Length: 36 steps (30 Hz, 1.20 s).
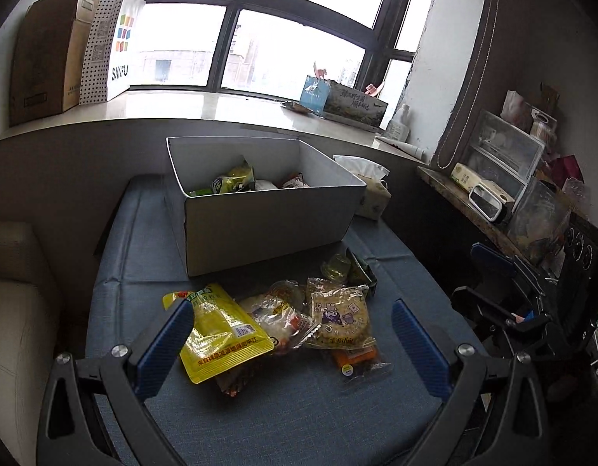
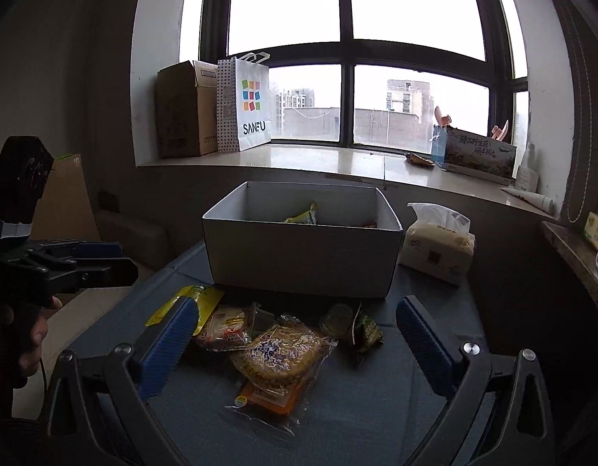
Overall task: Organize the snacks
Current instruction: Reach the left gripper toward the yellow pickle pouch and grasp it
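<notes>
Both tools hang spread wide and empty over the snack pile low in the frame: left gripper (image 1: 293, 334), right gripper (image 2: 297, 339). A few packets already lie in the white box (image 1: 268, 213) at centre. Sorting looks midway; next, I'd guess, a descent onto the cookie packet (image 2: 279, 355), then closing

One white cardboard box (image 1: 268, 213) sits at the centre of the frame, with at least three snack packets visible inside. About seven loose snack packets (image 1: 283, 318) lie in a cluster in front of it at lower centre. One tissue pack (image 2: 438, 248) stands right of the box, and two blue-fingered grippers are in view.
</notes>
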Each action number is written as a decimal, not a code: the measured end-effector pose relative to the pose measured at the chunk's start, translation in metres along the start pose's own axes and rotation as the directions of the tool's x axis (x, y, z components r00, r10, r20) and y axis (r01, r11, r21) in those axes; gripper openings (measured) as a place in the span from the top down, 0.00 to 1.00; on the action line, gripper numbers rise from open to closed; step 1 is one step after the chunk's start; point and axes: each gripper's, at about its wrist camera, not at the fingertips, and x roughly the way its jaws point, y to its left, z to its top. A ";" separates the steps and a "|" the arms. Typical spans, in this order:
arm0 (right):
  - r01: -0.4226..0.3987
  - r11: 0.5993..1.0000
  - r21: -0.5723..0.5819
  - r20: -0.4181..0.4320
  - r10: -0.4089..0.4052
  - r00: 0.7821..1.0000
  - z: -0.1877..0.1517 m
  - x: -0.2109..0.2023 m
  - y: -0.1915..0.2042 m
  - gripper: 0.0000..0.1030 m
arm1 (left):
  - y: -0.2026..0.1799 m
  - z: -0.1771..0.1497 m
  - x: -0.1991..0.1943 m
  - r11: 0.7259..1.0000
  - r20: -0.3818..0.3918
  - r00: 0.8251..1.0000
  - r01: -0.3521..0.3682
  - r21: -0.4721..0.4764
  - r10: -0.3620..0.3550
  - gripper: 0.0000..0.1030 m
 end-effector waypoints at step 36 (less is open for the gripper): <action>0.041 0.997 0.058 -0.043 -0.039 0.998 -0.024 0.003 -0.019 0.00 | 0.084 0.002 0.166 0.917 -0.403 0.869 -0.370 -0.150 0.285 0.06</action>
